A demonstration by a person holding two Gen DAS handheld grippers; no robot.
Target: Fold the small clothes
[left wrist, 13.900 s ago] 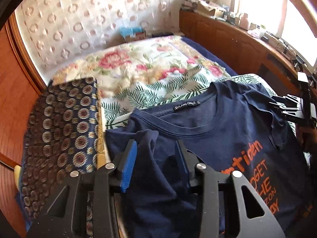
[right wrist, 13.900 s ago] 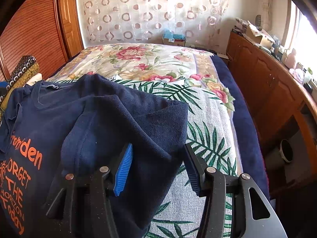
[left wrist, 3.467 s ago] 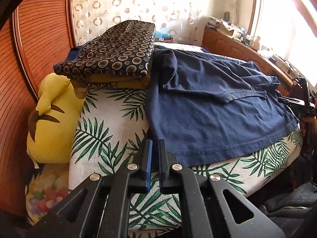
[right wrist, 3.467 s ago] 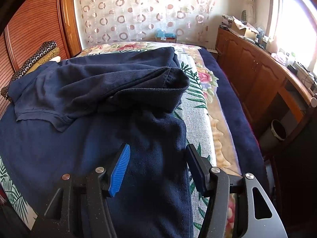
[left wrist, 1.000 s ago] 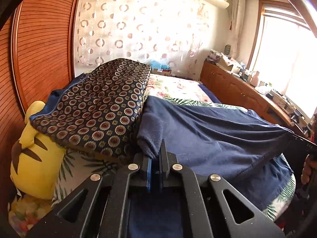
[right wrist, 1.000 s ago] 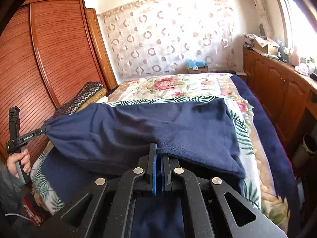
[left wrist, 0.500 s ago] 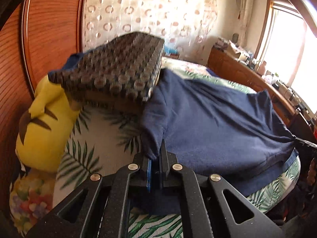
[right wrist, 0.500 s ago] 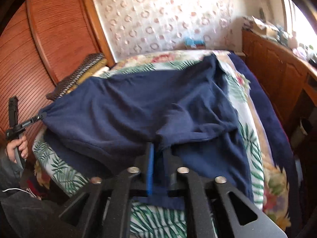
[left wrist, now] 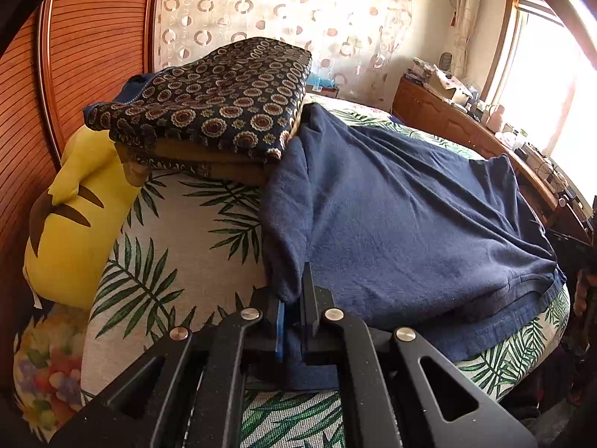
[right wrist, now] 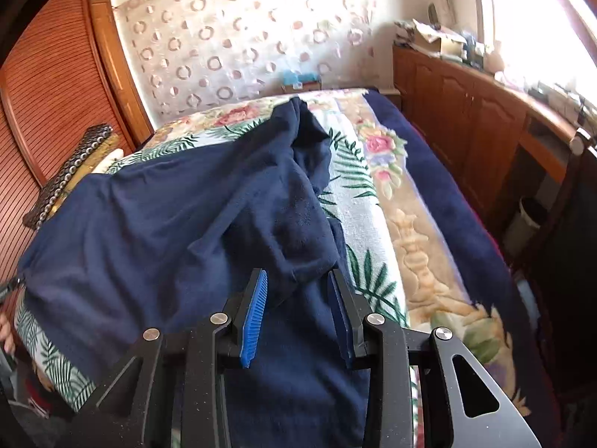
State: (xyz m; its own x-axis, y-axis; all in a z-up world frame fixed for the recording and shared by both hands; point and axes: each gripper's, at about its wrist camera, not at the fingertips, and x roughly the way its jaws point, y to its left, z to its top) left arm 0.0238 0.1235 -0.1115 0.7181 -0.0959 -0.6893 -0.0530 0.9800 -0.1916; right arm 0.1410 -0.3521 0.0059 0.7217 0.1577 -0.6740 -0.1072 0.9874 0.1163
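The navy T-shirt (left wrist: 403,216) is spread over the palm-leaf bed cover (left wrist: 186,231), folded over itself, with its left edge lying against the stack of patterned folded fabric (left wrist: 224,108). A corner of the shirt is pinched between the pressed-together jaws of the left gripper (left wrist: 294,321), as it was a second ago, but the cloth, then lifted off the bed, is now lowered onto it. Beside the stack, a yellow plush toy (left wrist: 74,216) is seen against the wooden slatted panel (left wrist: 86,37).

The jaws of the right gripper (right wrist: 296,313), clamped on the shirt a second ago, are opening; the blue pads (right wrist: 255,313) are parted and a bunched fold of the shirt (right wrist: 298,224) lies between them without being pressed. The shirt is no longer held taut between the two tools and is sagged into folds.
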